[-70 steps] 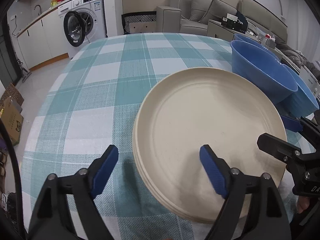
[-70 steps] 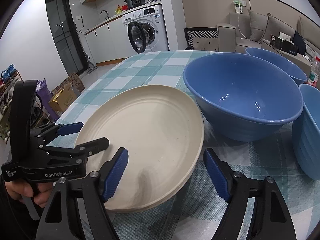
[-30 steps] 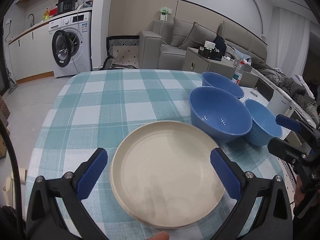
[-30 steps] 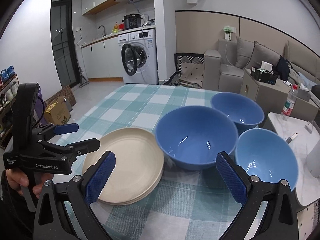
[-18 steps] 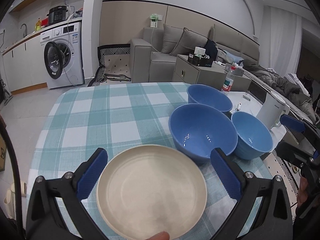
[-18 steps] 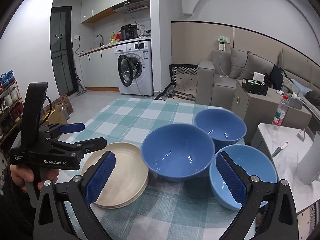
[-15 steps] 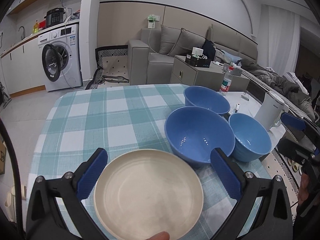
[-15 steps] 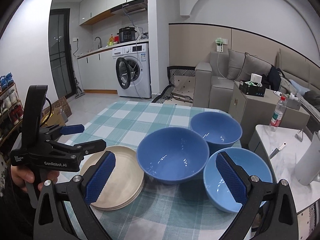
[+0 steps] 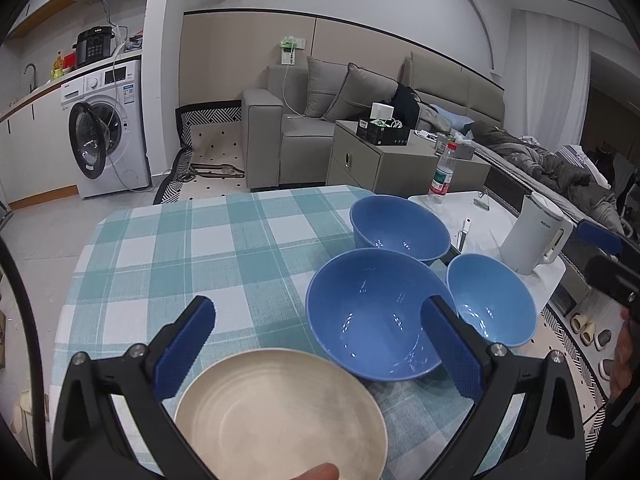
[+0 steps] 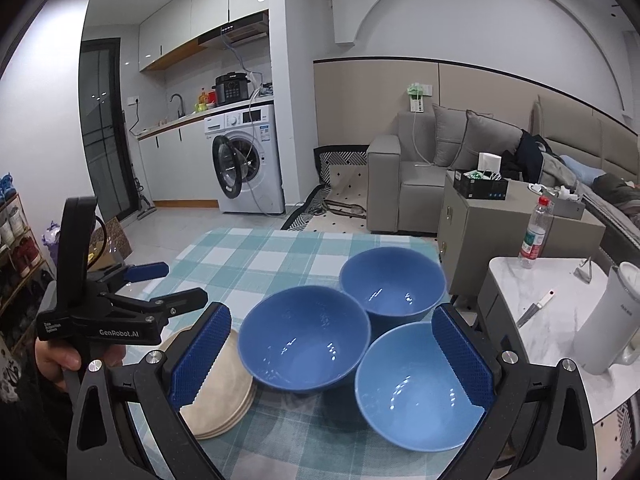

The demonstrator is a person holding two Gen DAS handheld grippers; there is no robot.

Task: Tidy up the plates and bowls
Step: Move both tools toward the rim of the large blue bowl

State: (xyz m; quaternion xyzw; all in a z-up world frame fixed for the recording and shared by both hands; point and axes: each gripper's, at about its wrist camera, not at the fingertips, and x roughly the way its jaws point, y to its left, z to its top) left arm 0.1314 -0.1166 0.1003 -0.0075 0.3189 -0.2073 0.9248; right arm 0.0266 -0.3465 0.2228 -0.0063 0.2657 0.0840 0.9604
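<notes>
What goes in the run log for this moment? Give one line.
left tongs: open, empty | right tongs: open, empty | plates: stacked | bowls: three, unstacked

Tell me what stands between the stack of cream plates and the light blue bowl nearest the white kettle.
The large dark blue bowl stands between the cream plates and the light blue bowl, clearest in the right wrist view.

Both my grippers are up in the air with nothing in them. Left gripper (image 9: 318, 344) has its jaws spread wide, my hand (image 10: 70, 354) wrapped round its handle. Right gripper (image 10: 330, 354) is gaping just as wide, angled downward.
</notes>
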